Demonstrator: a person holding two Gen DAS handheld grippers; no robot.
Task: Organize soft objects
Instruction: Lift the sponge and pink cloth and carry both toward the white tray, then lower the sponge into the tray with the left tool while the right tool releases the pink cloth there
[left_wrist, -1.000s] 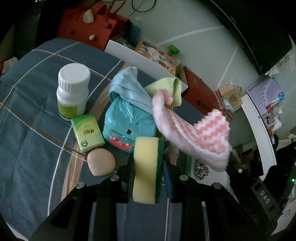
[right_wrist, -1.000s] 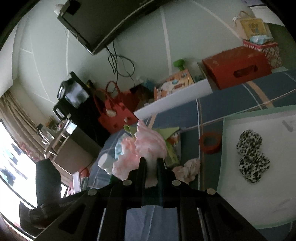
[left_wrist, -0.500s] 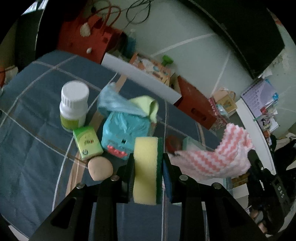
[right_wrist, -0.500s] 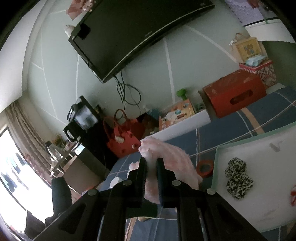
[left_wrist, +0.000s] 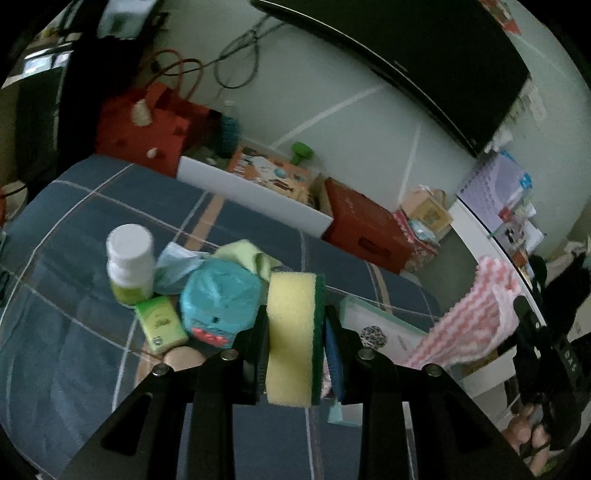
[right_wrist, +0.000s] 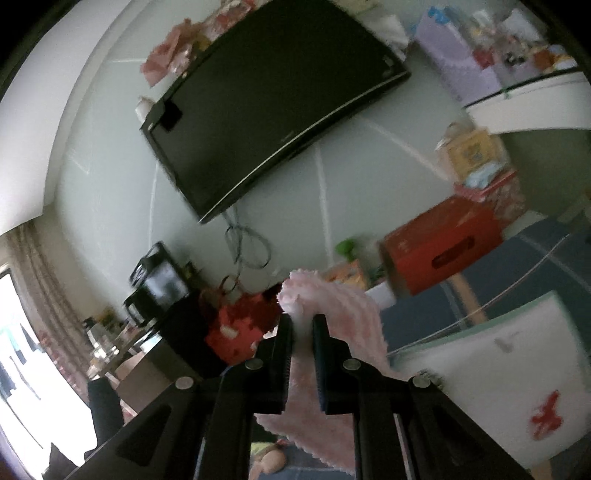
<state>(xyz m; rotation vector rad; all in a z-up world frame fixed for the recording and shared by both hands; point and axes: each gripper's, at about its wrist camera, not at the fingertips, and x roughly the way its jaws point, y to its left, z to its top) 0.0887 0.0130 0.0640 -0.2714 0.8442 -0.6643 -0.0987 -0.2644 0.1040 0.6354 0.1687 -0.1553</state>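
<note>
Between my left gripper (left_wrist: 295, 332) jaws, pinched: yellow-green sponge (left_wrist: 293, 336), light, compressible. At three o'clock, my right gripper (right_wrist: 303, 328) clamps limp pink zigzag cloth (right_wrist: 332, 306) by its edge.

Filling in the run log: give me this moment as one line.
left hand-held gripper: shut on sponge | right hand-held gripper: shut on pink cloth | tray: leopard pad inside

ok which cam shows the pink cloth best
The left wrist view: the pink zigzag cloth hangs spread out, its pattern visible, from the right gripper. The right wrist view shows only a blurred bunch of it pinched between the fingers.
</note>
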